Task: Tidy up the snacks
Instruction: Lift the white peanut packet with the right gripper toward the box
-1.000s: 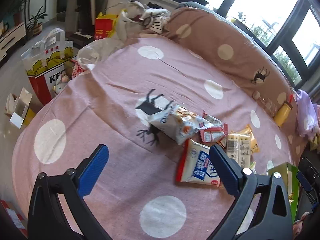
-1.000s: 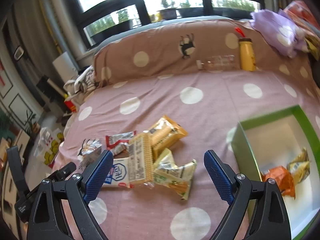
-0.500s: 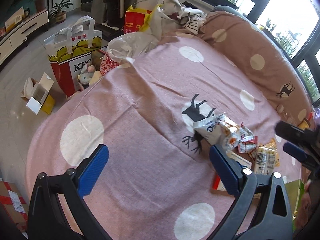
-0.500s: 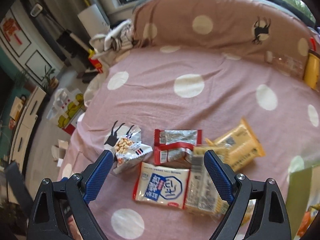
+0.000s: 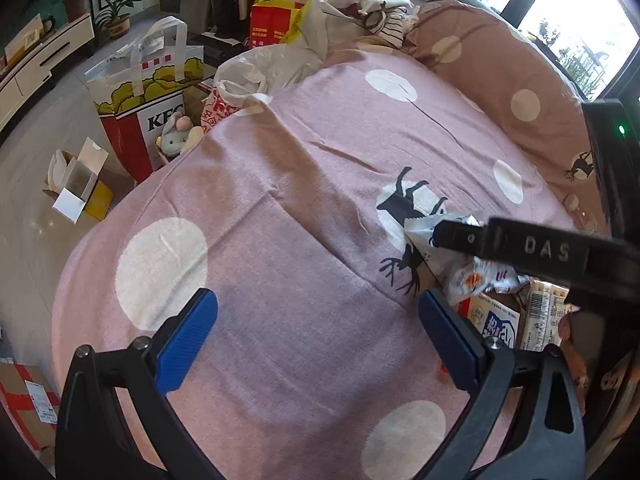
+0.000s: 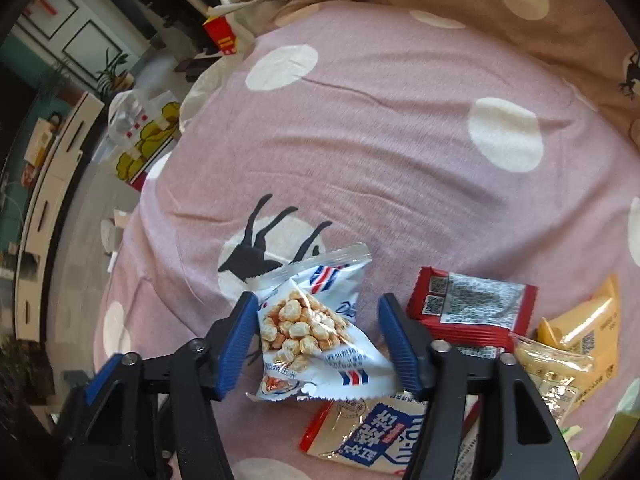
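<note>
A white and blue corn-puff snack bag (image 6: 316, 332) lies on the pink dotted blanket (image 6: 380, 152). My right gripper (image 6: 318, 340) is open, with one blue finger on each side of the bag; the left finger touches it. In the left wrist view the same bag (image 5: 460, 260) lies under the right gripper's black arm. A red packet (image 6: 472, 312), a white and blue packet (image 6: 380, 436), a clear cracker pack (image 6: 556, 376) and a yellow packet (image 6: 588, 332) lie to its right. My left gripper (image 5: 316, 336) is open and empty above bare blanket.
A brown dotted bolster (image 5: 516, 76) lines the far side of the bed. On the floor to the left stand a KFC paper bag (image 5: 148, 92), a small open box (image 5: 80, 184) and plastic bags (image 5: 264, 68). A green box edge (image 6: 628, 424) shows at the right.
My right gripper has swung left and down over the snack pile and now straddles the corn-puff bag. My left gripper has pulled back to the left, so the snacks sit at its right edge.
</note>
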Action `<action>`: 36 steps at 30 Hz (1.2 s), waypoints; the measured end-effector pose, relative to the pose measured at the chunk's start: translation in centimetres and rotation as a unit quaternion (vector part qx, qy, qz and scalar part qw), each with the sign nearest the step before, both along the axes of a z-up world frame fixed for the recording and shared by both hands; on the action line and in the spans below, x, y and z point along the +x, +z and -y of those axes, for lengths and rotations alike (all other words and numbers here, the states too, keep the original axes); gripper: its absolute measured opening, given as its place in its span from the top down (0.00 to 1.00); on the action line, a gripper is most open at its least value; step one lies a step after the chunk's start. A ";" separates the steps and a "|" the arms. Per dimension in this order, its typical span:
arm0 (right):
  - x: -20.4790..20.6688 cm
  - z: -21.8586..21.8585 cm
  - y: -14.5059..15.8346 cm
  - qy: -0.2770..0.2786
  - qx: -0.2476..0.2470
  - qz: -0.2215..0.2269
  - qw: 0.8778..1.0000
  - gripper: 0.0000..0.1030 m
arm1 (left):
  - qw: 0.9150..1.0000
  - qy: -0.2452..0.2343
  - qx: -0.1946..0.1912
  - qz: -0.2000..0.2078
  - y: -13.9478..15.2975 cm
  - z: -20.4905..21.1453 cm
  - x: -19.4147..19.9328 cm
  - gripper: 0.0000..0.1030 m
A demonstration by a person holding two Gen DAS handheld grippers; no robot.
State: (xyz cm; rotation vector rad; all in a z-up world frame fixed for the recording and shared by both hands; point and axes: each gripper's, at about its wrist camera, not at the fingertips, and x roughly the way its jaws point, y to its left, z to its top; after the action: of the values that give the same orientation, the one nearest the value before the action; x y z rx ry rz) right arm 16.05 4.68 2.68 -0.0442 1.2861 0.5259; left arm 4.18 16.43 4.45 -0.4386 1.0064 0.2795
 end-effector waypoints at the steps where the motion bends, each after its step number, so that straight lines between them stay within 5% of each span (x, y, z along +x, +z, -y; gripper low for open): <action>1: -0.2 0.1 -0.1 0.005 0.012 -0.003 1.000 0.48 | 1.000 0.002 0.000 -0.002 -0.1 -0.1 0.0 0.02; 5: -1.6 1.6 0.6 -0.007 0.046 0.004 0.999 0.56 | 1.000 0.002 0.002 -0.003 0.0 0.1 0.0 0.02; 13: -6.3 8.0 4.4 -0.069 0.146 0.037 0.986 0.57 | 1.000 -0.009 0.001 0.007 0.5 0.9 -0.2 0.02; 23: -13.0 16.3 1.8 -0.204 0.116 0.035 0.971 0.57 | 0.997 -0.070 0.000 0.012 1.0 4.8 0.0 0.02; 28: -13.1 19.0 0.8 -0.239 0.059 0.028 0.969 0.57 | 0.991 -0.133 0.002 0.013 1.1 8.3 0.2 0.03; 36: -14.3 24.2 1.9 -0.285 0.149 0.038 0.946 0.39 | 0.969 -0.239 -0.061 -0.001 0.5 12.3 -0.1 0.08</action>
State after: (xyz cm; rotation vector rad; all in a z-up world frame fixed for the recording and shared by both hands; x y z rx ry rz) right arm 1.75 -19.48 4.55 0.5428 1.0671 0.2088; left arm 4.07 4.14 4.97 -0.2938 1.1011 -0.2160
